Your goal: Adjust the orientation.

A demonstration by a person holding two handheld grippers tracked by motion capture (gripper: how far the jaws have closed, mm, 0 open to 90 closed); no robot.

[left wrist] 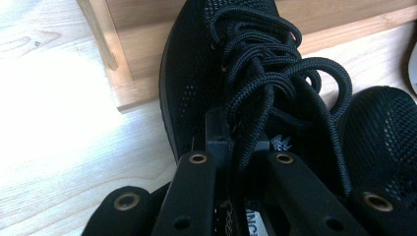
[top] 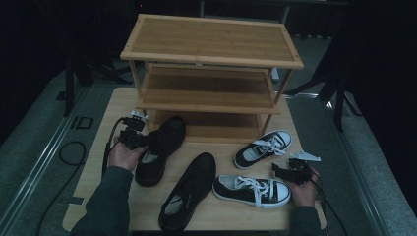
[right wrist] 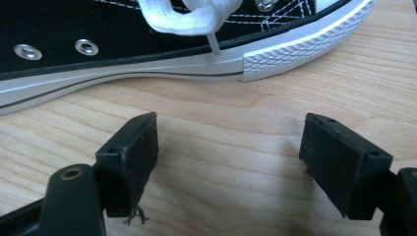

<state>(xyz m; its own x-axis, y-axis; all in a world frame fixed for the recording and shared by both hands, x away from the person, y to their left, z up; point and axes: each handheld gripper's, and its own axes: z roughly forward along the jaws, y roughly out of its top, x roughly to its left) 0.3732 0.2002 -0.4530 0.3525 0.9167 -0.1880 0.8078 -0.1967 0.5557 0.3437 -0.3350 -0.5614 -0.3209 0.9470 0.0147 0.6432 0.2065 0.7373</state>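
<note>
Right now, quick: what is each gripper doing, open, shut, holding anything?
Left gripper: shut on the black mesh shoe, jaws pinching it at the laces.
Right gripper: open, holding nothing, just short of the black-and-white sneaker.

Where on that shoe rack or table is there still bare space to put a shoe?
All three shelves of the rack are bare. On the table, the left edge beside the held black shoe is free. The front is crowded: the other black shoe and two sneakers.
</note>
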